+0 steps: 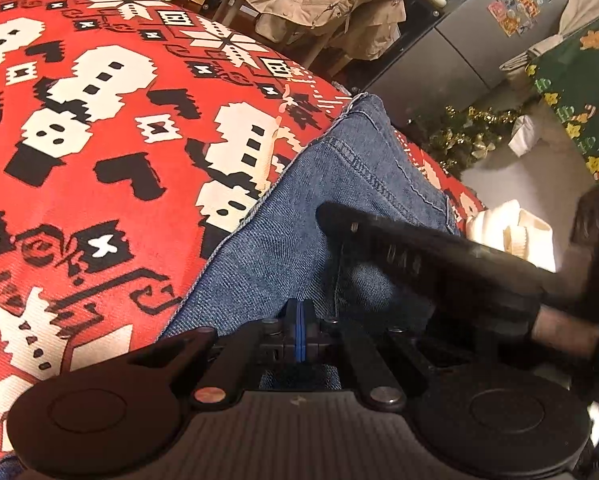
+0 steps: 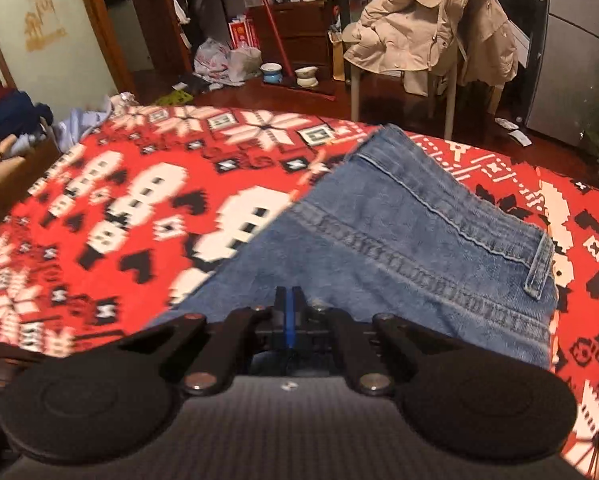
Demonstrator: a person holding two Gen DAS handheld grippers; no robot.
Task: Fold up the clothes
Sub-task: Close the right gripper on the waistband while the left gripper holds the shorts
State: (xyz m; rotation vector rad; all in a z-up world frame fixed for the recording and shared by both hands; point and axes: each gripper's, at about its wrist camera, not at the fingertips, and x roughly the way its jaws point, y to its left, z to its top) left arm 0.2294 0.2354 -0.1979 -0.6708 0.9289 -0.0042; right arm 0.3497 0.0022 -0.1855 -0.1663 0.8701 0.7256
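Note:
Blue jeans [image 2: 399, 240] lie on a red blanket with a white and black pattern [image 2: 139, 200], waistband and belt loop [image 2: 539, 264] toward the right. My right gripper [image 2: 287, 304] is shut, its blue pads pressed together at the near edge of the denim, with fabric also showing beneath them. In the left wrist view the jeans [image 1: 299, 220] run up to the bed's far edge. My left gripper [image 1: 299, 316] is shut on the near denim fold. The right tool's black housing [image 1: 439, 260] crosses the jeans just right of it, with a hand [image 1: 563, 332] behind.
A beige coat [image 2: 431, 20] hangs over a chair beyond the bed. A grey fridge [image 1: 479, 40], tinsel [image 1: 467, 132] and a green patterned cloth [image 1: 579, 100] stand to the right. A white folded item [image 1: 511, 228] lies by the jeans. Clothes [image 2: 11, 128] pile at the left.

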